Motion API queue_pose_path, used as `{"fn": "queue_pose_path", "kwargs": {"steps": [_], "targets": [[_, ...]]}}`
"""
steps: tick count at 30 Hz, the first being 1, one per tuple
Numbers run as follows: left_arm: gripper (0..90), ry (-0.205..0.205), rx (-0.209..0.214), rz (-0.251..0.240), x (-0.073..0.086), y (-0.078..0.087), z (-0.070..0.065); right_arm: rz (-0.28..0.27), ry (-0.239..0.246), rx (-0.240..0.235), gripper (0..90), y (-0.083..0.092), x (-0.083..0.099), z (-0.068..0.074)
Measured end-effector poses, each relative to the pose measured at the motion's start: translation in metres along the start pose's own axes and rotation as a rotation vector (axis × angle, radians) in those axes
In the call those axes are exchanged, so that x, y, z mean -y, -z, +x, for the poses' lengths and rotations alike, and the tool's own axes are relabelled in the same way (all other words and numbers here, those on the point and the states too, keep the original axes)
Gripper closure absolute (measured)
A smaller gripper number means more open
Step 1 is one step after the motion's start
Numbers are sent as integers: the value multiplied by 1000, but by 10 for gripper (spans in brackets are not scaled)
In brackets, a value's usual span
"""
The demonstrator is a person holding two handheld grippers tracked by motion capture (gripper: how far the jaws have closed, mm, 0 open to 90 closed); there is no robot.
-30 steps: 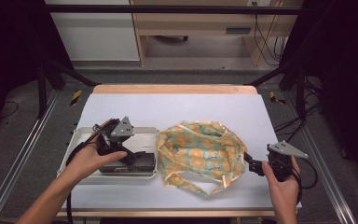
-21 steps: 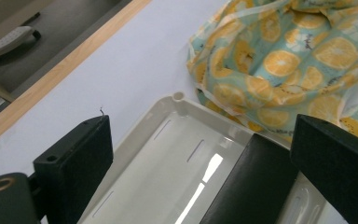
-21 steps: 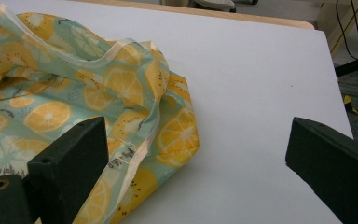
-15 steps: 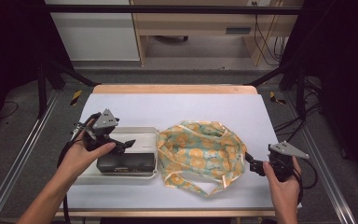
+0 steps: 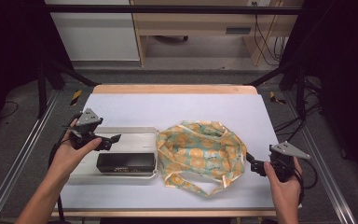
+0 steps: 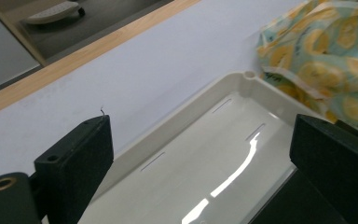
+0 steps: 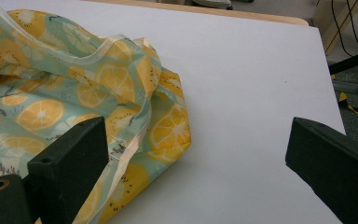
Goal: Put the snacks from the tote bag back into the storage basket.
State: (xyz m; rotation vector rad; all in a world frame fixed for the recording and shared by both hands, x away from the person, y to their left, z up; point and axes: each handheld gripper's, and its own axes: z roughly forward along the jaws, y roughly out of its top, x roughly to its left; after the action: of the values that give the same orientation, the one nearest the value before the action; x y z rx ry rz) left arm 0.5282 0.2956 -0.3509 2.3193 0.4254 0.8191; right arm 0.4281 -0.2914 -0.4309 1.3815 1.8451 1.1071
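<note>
The left gripper [image 5: 106,140] has been drawn back from over the black rectangular box [image 5: 126,162] to the far left part of the shallow cream plastic tray [image 5: 135,133]; its jaws stand wide apart and empty. The box lies untouched in the tray's near half. The right gripper [image 5: 256,165] remains beside the orange-print fabric bag [image 5: 198,151], jaws apart, nothing held. The box appears released, and bagging is judged outstanding.
</note>
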Motion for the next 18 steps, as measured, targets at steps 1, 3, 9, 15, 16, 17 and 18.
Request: {"fn": "queue_pose_path", "kwargs": {"steps": [1, 3, 9, 15, 16, 17, 18], "targets": [[62, -4, -5, 7, 5, 0, 3, -1, 1, 2, 63, 0, 0, 0], [63, -2, -6, 3, 13, 1, 8, 1, -1, 2, 63, 0, 0, 0], [66, 15, -38, 22, 37, 3, 16, 3, 0, 7, 63, -2, 1, -2], [70, 56, -41, 14, 60, 4, 20, 2, -15, 21, 63, -5, 4, -3], [70, 63, -45, 15, 64, 4, 20, 3, -21, 22, 63, -6, 5, -4], [72, 71, -53, 19, 68, 4, 19, 2, -24, 28, 63, -7, 6, -4], [73, 74, -61, 22, 70, 5, 19, 2, -31, 28, 63, -8, 7, -4]]}}
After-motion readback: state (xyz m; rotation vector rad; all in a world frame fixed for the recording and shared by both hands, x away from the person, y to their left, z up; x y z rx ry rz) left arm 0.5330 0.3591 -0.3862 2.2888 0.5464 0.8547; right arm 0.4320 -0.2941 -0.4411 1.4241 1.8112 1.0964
